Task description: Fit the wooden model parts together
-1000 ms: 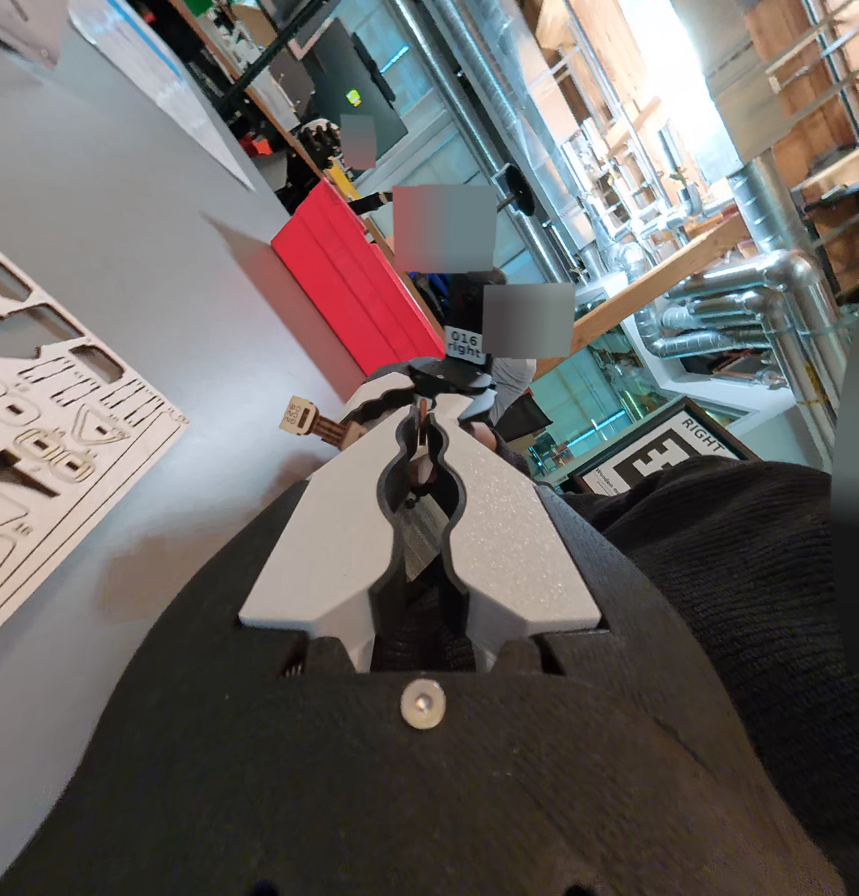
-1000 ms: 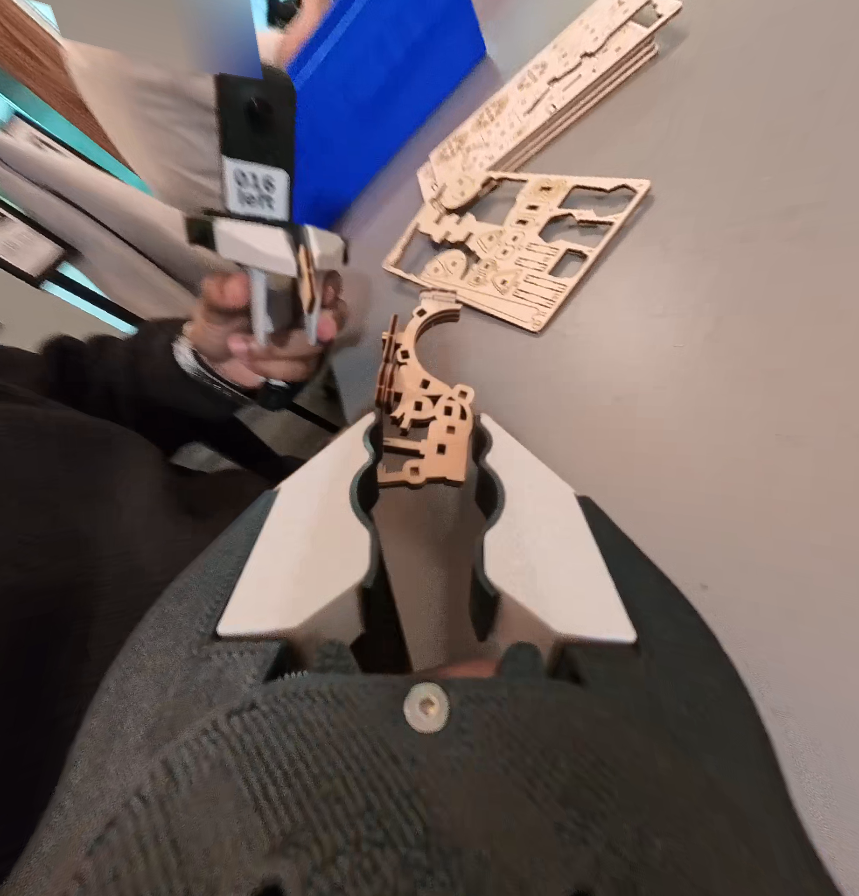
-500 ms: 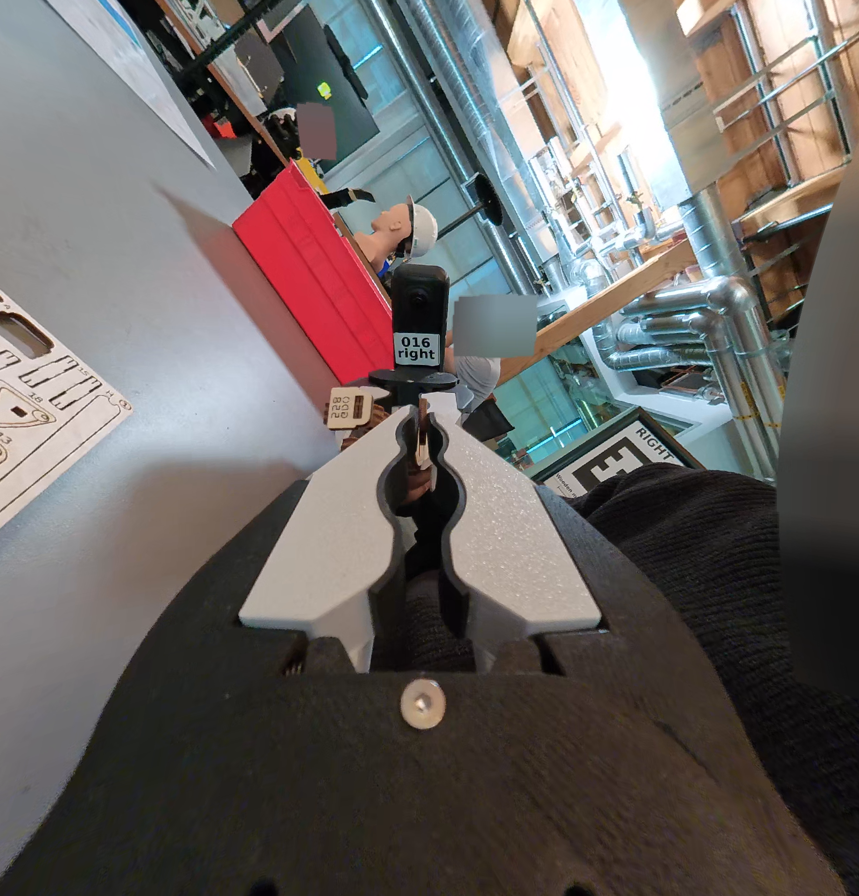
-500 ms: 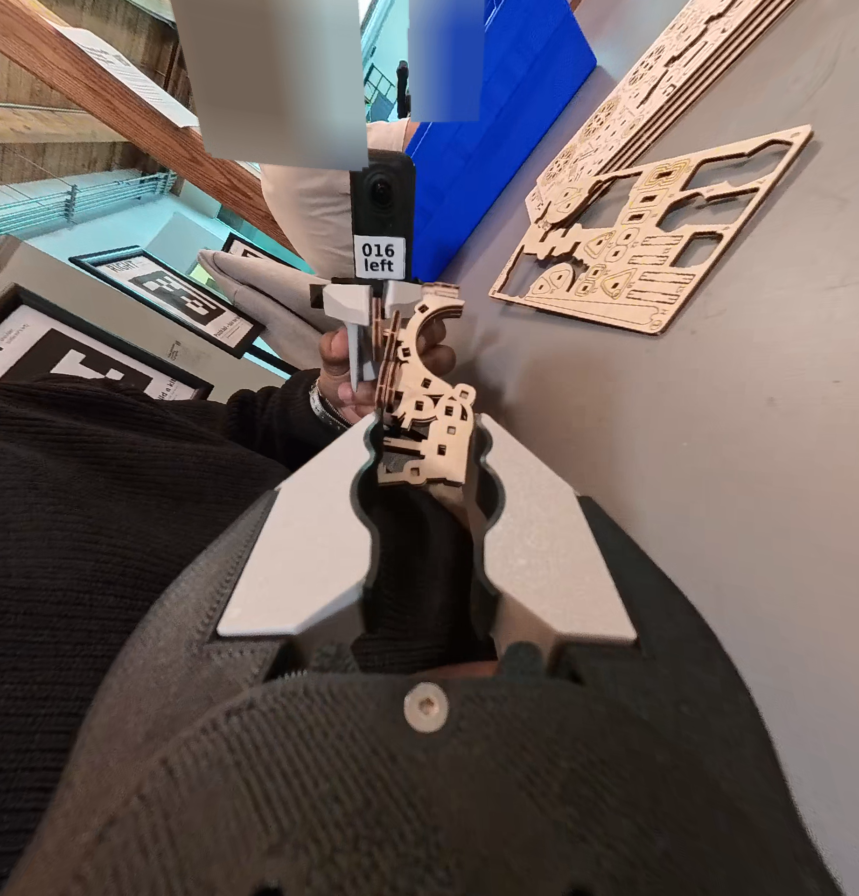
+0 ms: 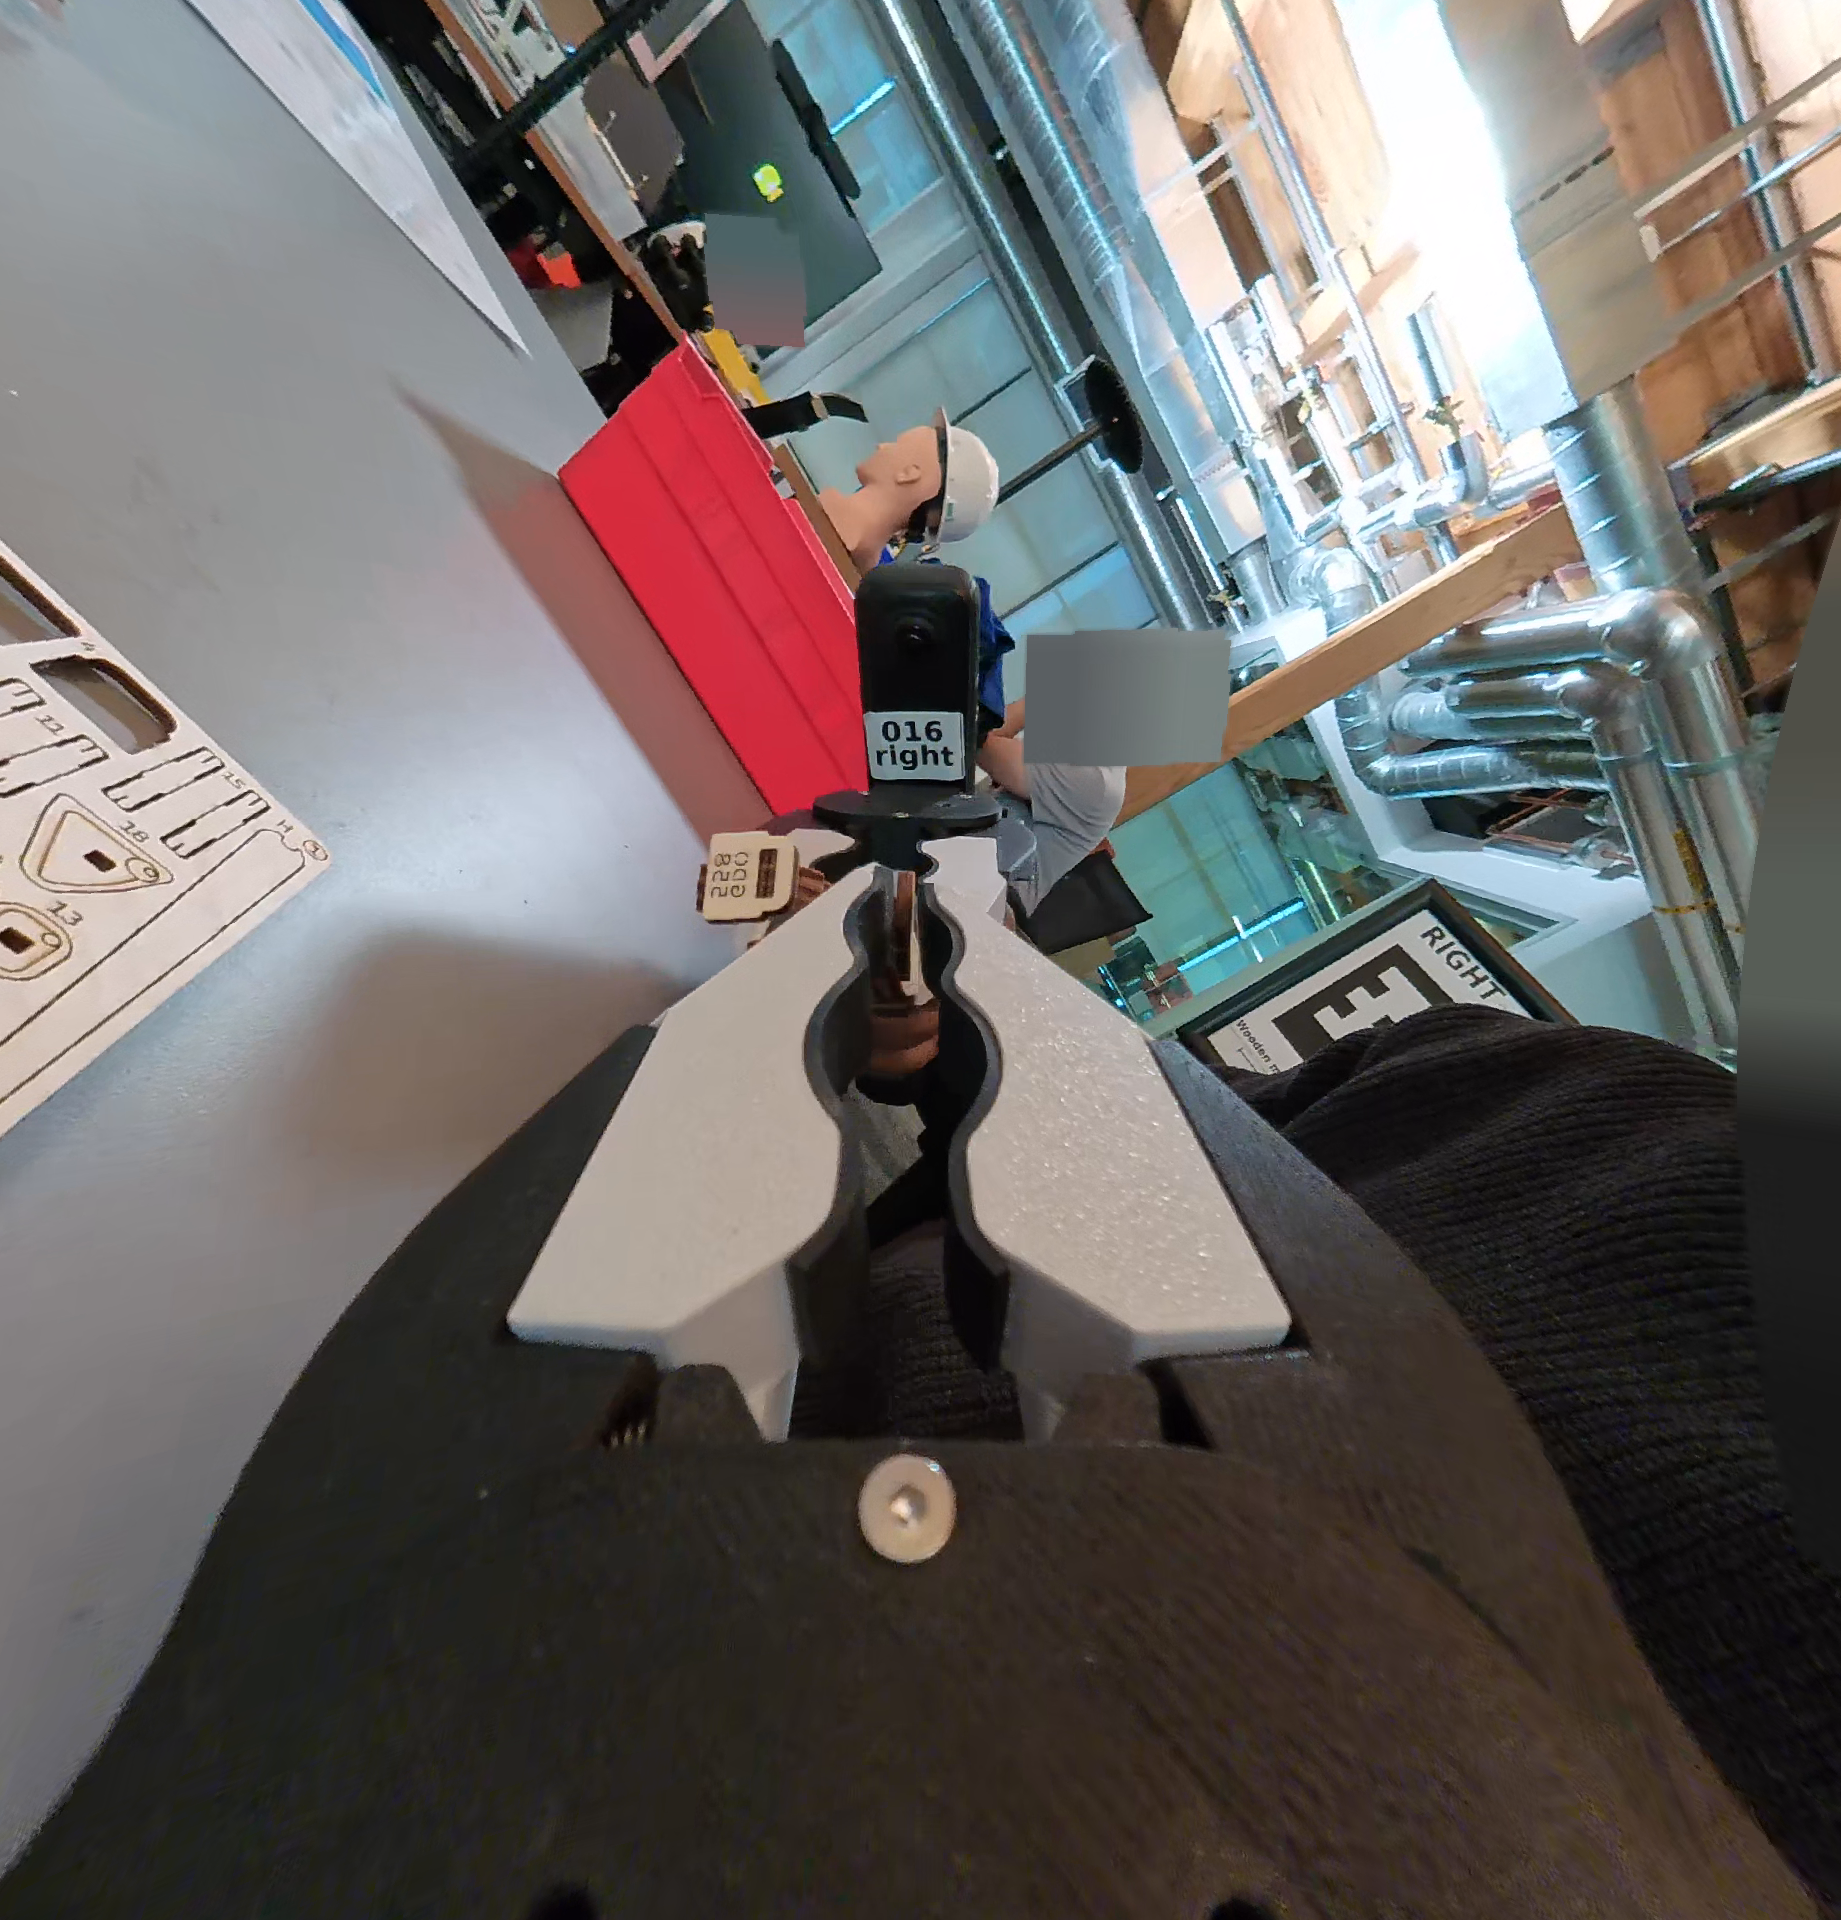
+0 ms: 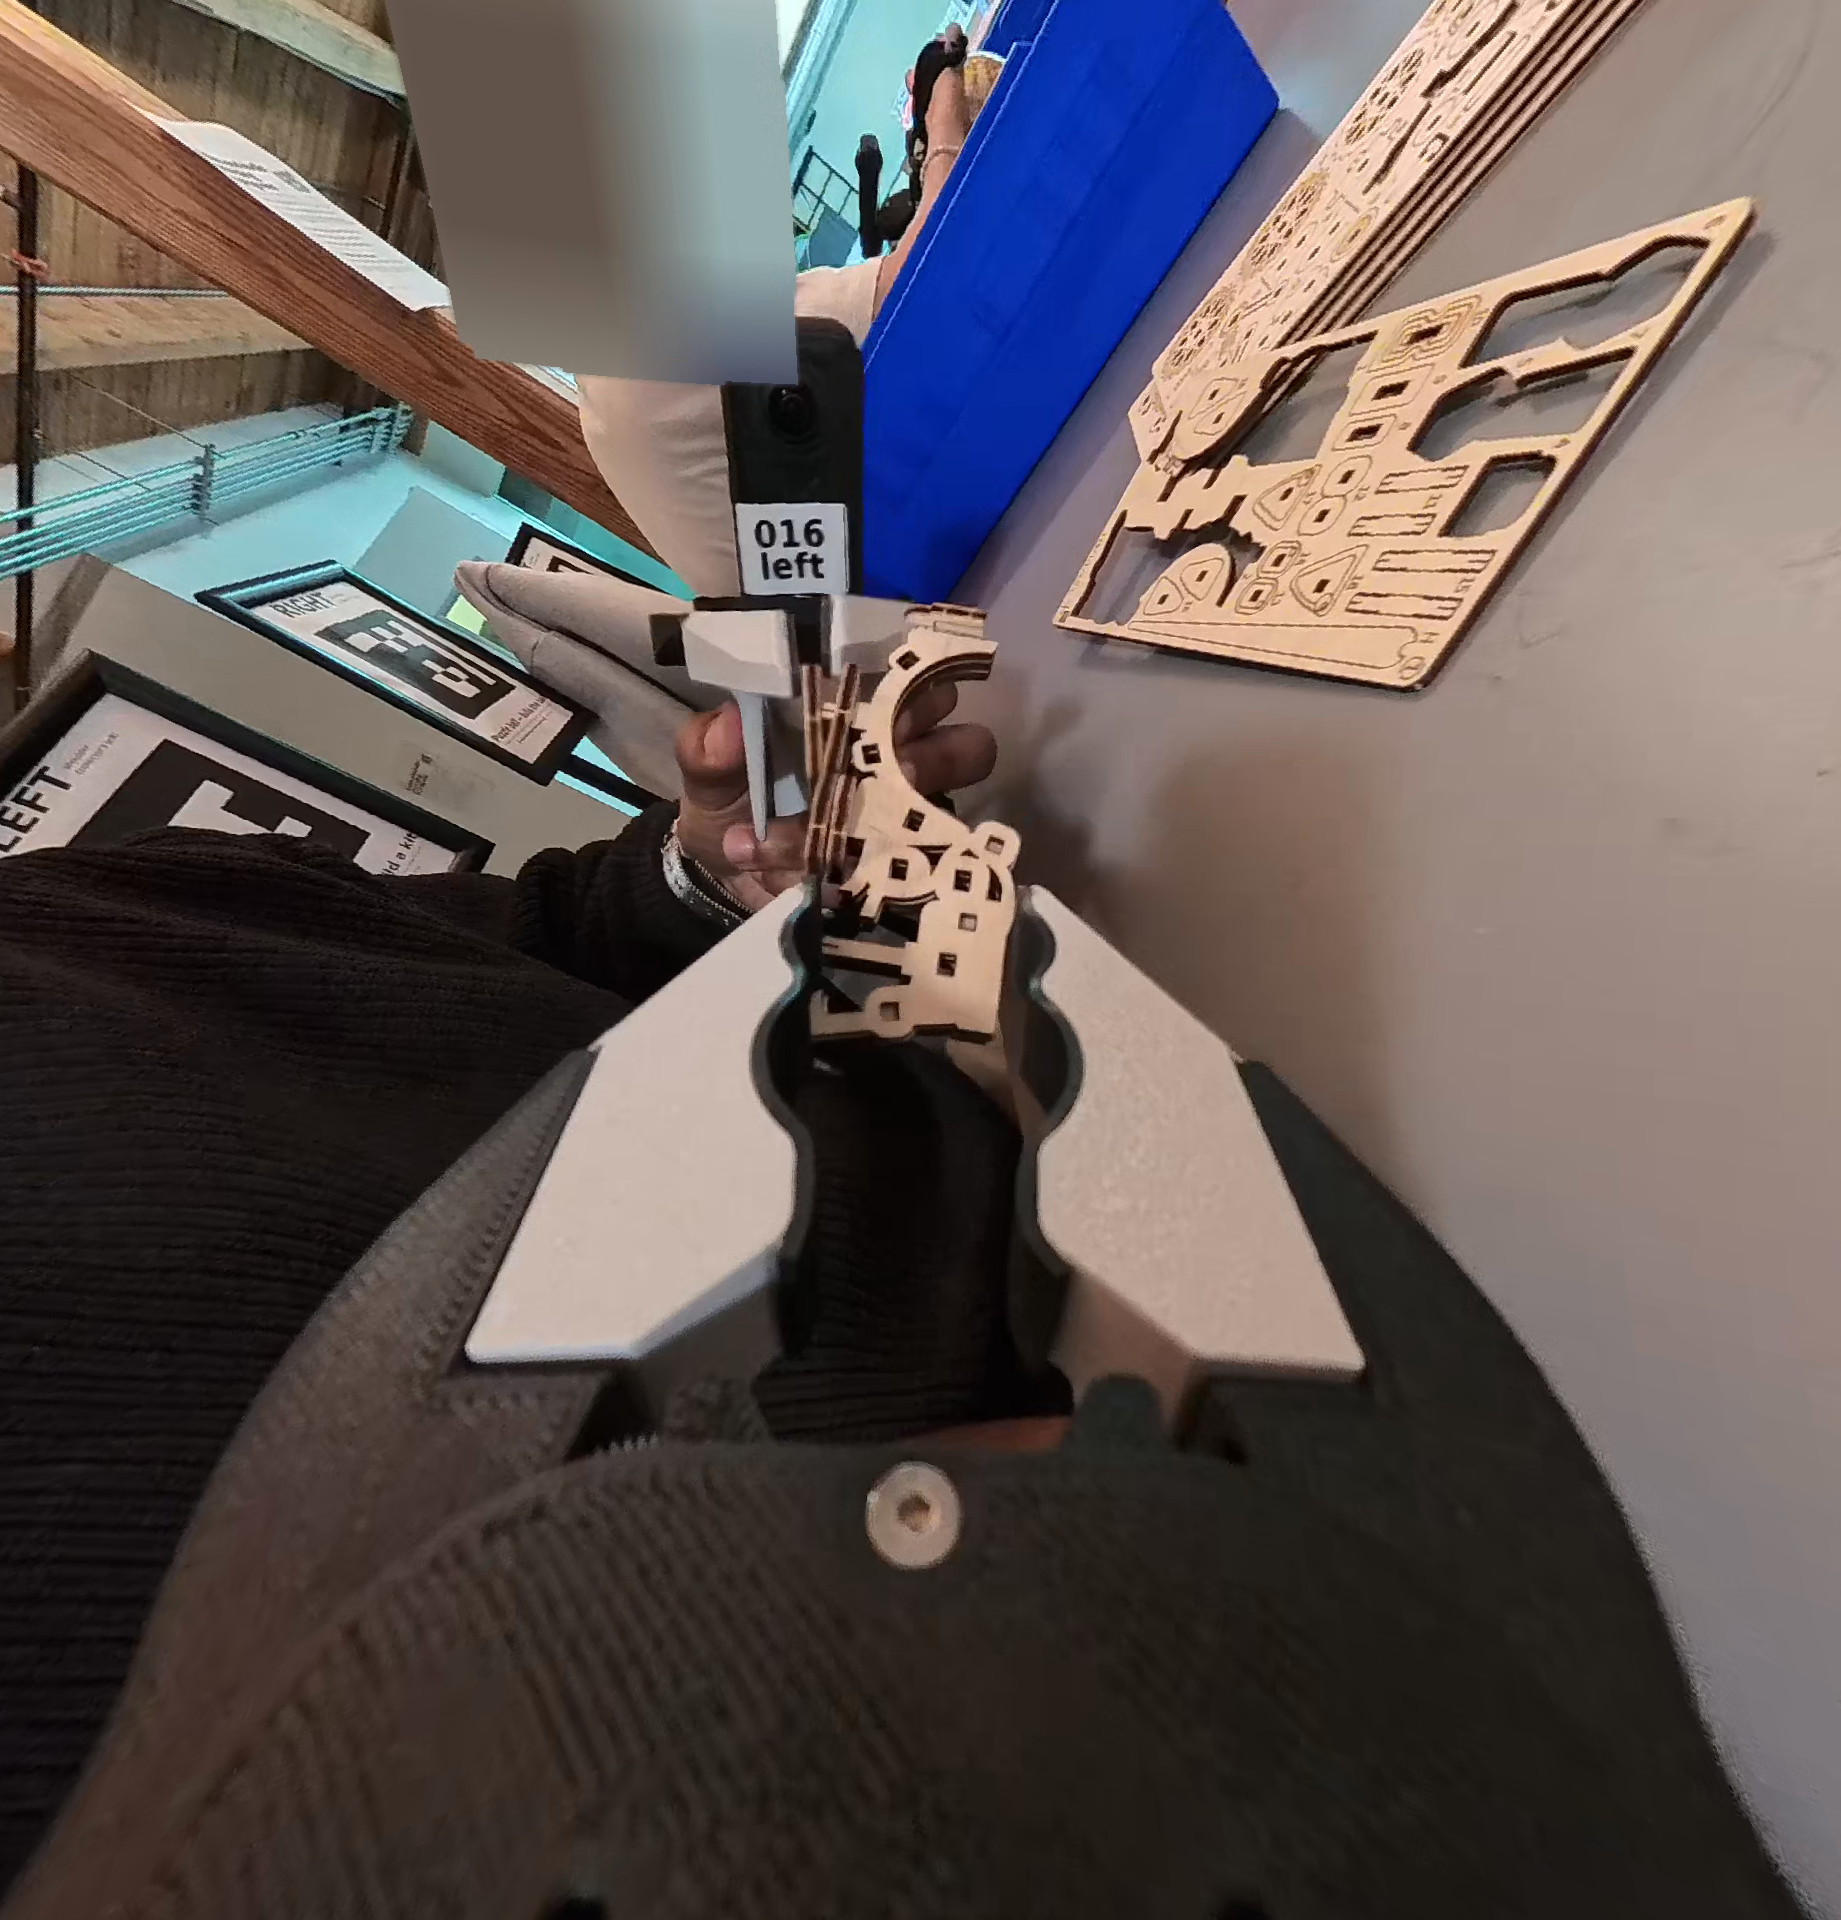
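My right gripper is shut on a pale laser-cut wooden assembly with an arched top and several square holes, held above the grey table. My left gripper is shut on a thin wooden piece, seen edge-on between its fingers. The two grippers face each other closely. In the right wrist view the left gripper holds its thin piece against the left side of the assembly. In the left wrist view one end of the assembly sticks out to the left, under the right gripper's camera.
A partly emptied plywood sheet and a stack of sheets lie on the table by a blue bin. The left wrist view shows another sheet and a red bin. Framed marker cards stand nearby.
The two grippers have come together, facing each other. My right gripper has carried the assembly up to the left gripper's thin piece, which now sits against it.
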The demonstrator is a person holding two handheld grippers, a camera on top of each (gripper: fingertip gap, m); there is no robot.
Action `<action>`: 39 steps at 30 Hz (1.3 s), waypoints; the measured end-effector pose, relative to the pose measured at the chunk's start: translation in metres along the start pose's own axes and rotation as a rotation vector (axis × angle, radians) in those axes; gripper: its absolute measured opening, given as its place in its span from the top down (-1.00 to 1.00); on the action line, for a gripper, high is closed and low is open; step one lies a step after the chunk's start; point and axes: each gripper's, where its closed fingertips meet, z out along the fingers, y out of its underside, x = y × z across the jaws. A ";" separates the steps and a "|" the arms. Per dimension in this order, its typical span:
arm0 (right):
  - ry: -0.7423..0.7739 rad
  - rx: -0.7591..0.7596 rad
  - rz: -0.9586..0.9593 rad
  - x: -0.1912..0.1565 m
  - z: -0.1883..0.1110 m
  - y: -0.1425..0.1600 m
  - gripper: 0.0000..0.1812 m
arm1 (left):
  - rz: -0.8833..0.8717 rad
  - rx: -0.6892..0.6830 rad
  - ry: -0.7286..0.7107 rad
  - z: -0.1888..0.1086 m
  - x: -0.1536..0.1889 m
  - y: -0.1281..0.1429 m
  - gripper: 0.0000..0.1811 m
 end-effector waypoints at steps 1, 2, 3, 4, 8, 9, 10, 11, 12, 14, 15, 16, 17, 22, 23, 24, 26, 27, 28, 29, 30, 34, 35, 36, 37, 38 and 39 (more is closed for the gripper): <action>-0.006 -0.001 0.008 0.000 0.000 0.000 0.60 | 0.000 0.006 -0.007 0.000 -0.001 -0.001 0.97; -0.016 0.000 0.017 -0.001 0.000 0.000 0.60 | -0.001 0.012 -0.018 0.000 -0.002 -0.001 0.96; -0.025 0.001 0.027 -0.002 0.001 0.001 0.60 | 0.001 0.016 -0.026 0.000 -0.003 -0.002 0.96; -0.030 0.001 0.036 -0.002 0.001 0.001 0.60 | 0.000 0.020 -0.028 0.000 -0.003 -0.002 0.96; -0.058 0.004 0.073 -0.004 0.002 0.001 0.60 | 0.005 0.035 -0.036 0.000 -0.001 -0.003 0.96; -0.060 0.005 0.080 -0.004 0.002 0.001 0.60 | 0.008 0.039 -0.044 0.000 -0.002 -0.003 0.96; -0.060 0.007 0.085 -0.003 0.002 0.001 0.60 | 0.013 0.045 -0.051 0.000 -0.002 -0.003 0.96; -0.061 0.010 0.091 -0.003 0.002 0.001 0.60 | 0.018 0.051 -0.058 0.000 -0.002 -0.004 0.96; -0.060 0.014 0.097 -0.002 0.002 0.000 0.60 | 0.023 0.058 -0.066 0.001 -0.003 -0.004 0.96; -0.049 0.026 0.111 0.000 0.003 -0.001 0.60 | 0.030 0.088 -0.085 0.001 -0.005 -0.005 0.99; -0.042 0.031 0.120 0.002 0.004 -0.001 0.60 | 0.031 0.106 -0.093 0.001 -0.006 -0.005 1.00; -0.037 0.036 0.128 0.003 0.005 -0.001 0.60 | 0.031 0.121 -0.100 0.000 -0.007 -0.006 1.00; -0.035 0.039 0.135 0.003 0.006 -0.001 0.60 | 0.031 0.131 -0.107 0.000 -0.008 -0.006 1.00; -0.069 0.068 0.194 0.000 0.010 -0.003 0.60 | 0.050 0.163 -0.108 -0.002 -0.007 -0.013 0.98; -0.077 0.076 0.210 0.000 0.010 -0.004 0.60 | 0.053 0.170 -0.102 -0.003 -0.006 -0.014 0.98; -0.084 0.084 0.224 0.001 0.009 -0.005 0.60 | 0.056 0.177 -0.098 -0.003 -0.005 -0.016 0.97; -0.093 0.098 0.247 0.003 0.008 -0.007 0.60 | 0.062 0.191 -0.089 -0.005 -0.003 -0.018 0.94; -0.095 0.104 0.254 0.003 0.007 -0.008 0.60 | 0.067 0.199 -0.087 -0.006 -0.002 -0.020 0.92; -0.095 0.109 0.258 0.004 0.006 -0.009 0.60 | 0.073 0.208 -0.086 -0.007 -0.002 -0.022 0.91; -0.096 0.113 0.260 0.005 0.005 -0.010 0.60 | 0.080 0.215 -0.086 -0.008 -0.001 -0.023 0.90; -0.096 0.117 0.262 0.005 0.005 -0.011 0.61 | 0.085 0.221 -0.089 -0.009 -0.001 -0.025 0.89; -0.096 0.137 0.257 0.006 0.001 -0.015 0.60 | 0.095 0.220 -0.098 -0.015 -0.005 -0.028 0.85; -0.107 0.153 0.258 0.005 -0.001 -0.018 0.60 | 0.090 0.217 -0.095 -0.015 -0.006 -0.028 0.86; -0.123 0.173 0.263 0.003 -0.003 -0.022 0.60 | 0.083 0.212 -0.081 -0.015 -0.007 -0.028 0.89; -0.139 0.192 0.272 0.002 -0.005 -0.025 0.60 | 0.072 0.203 -0.066 -0.014 -0.007 -0.026 0.91; -0.157 0.206 0.282 -0.001 -0.006 -0.028 0.61 | 0.055 0.185 -0.058 -0.012 -0.009 -0.022 0.90; -0.177 0.216 0.292 -0.003 -0.007 -0.030 0.60 | 0.034 0.160 -0.049 -0.009 -0.011 -0.018 0.89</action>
